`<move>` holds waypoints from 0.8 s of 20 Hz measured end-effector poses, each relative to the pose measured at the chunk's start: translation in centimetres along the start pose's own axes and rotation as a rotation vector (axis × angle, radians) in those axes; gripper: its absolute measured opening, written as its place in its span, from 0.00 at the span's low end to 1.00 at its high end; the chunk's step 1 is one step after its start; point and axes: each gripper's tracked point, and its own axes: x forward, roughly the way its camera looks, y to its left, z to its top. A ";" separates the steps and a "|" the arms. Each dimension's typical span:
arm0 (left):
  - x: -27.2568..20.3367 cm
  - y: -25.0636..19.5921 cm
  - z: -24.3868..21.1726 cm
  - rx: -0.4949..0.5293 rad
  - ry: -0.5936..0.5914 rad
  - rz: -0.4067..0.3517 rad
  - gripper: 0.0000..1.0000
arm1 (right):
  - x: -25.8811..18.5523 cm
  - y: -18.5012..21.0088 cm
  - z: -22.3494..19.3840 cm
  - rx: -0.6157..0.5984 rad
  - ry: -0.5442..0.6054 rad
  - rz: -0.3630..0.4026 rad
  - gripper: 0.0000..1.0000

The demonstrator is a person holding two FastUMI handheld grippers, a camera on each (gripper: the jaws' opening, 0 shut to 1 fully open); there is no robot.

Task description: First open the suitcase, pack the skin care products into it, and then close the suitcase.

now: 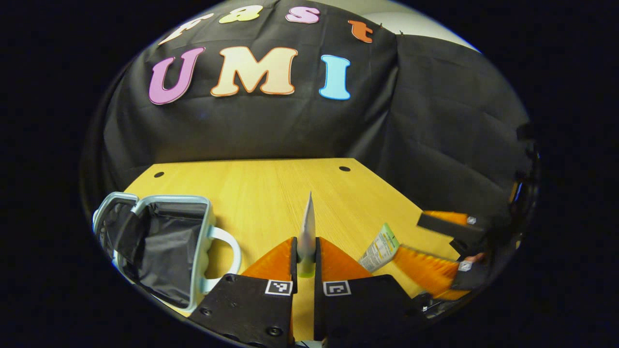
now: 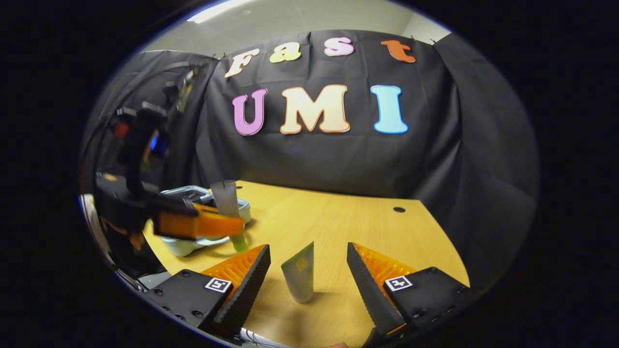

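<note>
Left gripper view: left gripper (image 1: 306,251) pinches upright tube (image 1: 307,227)

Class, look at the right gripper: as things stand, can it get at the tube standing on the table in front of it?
Probably yes. The right gripper is open, and the standing tube sits upright on the table between its fingers, with nothing between them. The left gripper, shut on another tube, is off to the side.
</note>
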 end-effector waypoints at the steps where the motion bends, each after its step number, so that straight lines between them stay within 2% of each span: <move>1: -0.7 0.3 0.8 -0.010 -0.011 0.007 0.08 | 0.5 0.1 -1.1 0.000 0.016 0.007 0.99; 6: -3.7 2.2 4.2 -0.046 -0.079 0.055 0.08 | 3.3 -0.1 -5.8 0.022 0.126 -0.002 0.99; 8: -4.8 3.0 5.1 -0.055 -0.101 0.073 0.08 | 3.9 0.1 -6.8 0.009 0.148 -0.001 0.84; 9: -5.4 3.7 5.5 -0.048 -0.111 0.092 0.09 | 4.1 0.4 -7.2 0.002 0.159 0.004 0.72; 10: -6.0 4.5 5.8 -0.043 -0.120 0.112 0.09 | 4.1 0.5 -7.1 -0.020 0.163 -0.001 0.64; 11: -6.5 5.1 5.7 -0.044 -0.124 0.128 0.09 | 4.3 0.9 -7.3 -0.037 0.169 0.014 0.45; 13: -7.2 6.3 5.3 -0.038 -0.118 0.160 0.09 | 4.1 0.7 -6.7 -0.046 0.162 0.008 0.30; 14: -7.6 7.2 4.9 -0.034 -0.106 0.181 0.09 | 4.2 0.8 -6.5 -0.029 0.176 0.014 0.26; 16: -8.3 8.9 3.9 -0.038 -0.078 0.216 0.08 | 4.5 1.6 -5.9 0.018 0.185 0.028 0.25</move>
